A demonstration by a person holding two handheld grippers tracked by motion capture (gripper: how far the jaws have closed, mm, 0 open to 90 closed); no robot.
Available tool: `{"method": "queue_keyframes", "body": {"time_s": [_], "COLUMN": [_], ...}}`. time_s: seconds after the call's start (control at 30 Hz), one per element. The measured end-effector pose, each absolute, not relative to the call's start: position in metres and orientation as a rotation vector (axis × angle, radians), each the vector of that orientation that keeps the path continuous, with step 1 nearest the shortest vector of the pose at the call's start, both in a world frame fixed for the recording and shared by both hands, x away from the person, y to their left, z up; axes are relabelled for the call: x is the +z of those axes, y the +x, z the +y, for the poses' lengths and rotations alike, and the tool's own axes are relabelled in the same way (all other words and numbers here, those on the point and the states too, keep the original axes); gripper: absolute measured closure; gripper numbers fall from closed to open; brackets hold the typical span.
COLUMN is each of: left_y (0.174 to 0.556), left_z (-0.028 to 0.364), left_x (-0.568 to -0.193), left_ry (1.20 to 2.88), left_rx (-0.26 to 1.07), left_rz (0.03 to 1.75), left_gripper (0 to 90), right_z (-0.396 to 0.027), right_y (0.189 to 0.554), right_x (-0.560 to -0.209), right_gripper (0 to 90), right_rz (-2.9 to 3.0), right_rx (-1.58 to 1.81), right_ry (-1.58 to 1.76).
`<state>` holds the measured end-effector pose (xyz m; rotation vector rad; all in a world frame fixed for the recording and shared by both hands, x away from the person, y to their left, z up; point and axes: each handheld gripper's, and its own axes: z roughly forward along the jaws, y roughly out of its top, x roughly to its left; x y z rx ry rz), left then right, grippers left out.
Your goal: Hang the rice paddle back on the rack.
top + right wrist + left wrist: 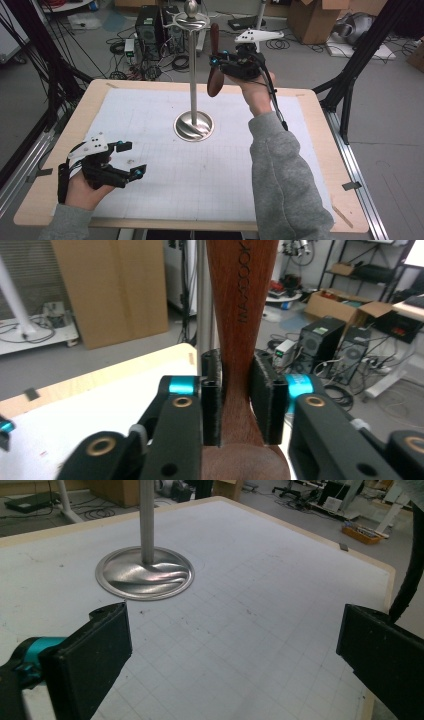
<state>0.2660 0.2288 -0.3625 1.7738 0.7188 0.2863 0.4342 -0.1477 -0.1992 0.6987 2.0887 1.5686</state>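
my right gripper (218, 60) is clamped on the neck of the wooden spoon (215, 62), held upright in the air just right of the steel stand (193, 75), handle end near its top hooks (189, 21). left gripper (131, 157) rests over the mat (225, 165), jaws wide, nothing in them. judgement: hanging step in hand. i'd keep the spoon vertical, bring the handle hole level with a hook, approach slowly, and release only once it seats.
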Motion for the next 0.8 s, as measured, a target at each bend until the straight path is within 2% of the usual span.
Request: {"method": "queue_keyframes", "body": {"time_s": [0.17, 0.3, 0.6, 0.8], "left_y": [0.266, 0.266, 0.269, 0.272], "left_z": [0.229, 0.229, 0.229, 0.228], "left_x": [-0.362, -0.362, -0.362, -0.365], "left_ry": [1.771, 1.772, 1.774, 1.78], "left_rx": [0.287, 0.29, 0.289, 0.277], "left_rz": [0.719, 0.721, 0.718, 0.723], "left_gripper": [1.8, 1.7, 1.8, 1.7], "right_z": [-0.15, -0.154, -0.166, -0.175], "right_y": [0.434, 0.432, 0.43, 0.432], "right_x": [-0.2, -0.202, -0.207, -0.221], "right_gripper": [58.3, 51.7, 25.2, 14.4], "right_rz": [2.053, 2.044, 2.044, 2.111], "right_rx": [1.584, 1.587, 1.616, 1.577], "right_ry": [0.721, 0.734, 0.764, 0.771]}}
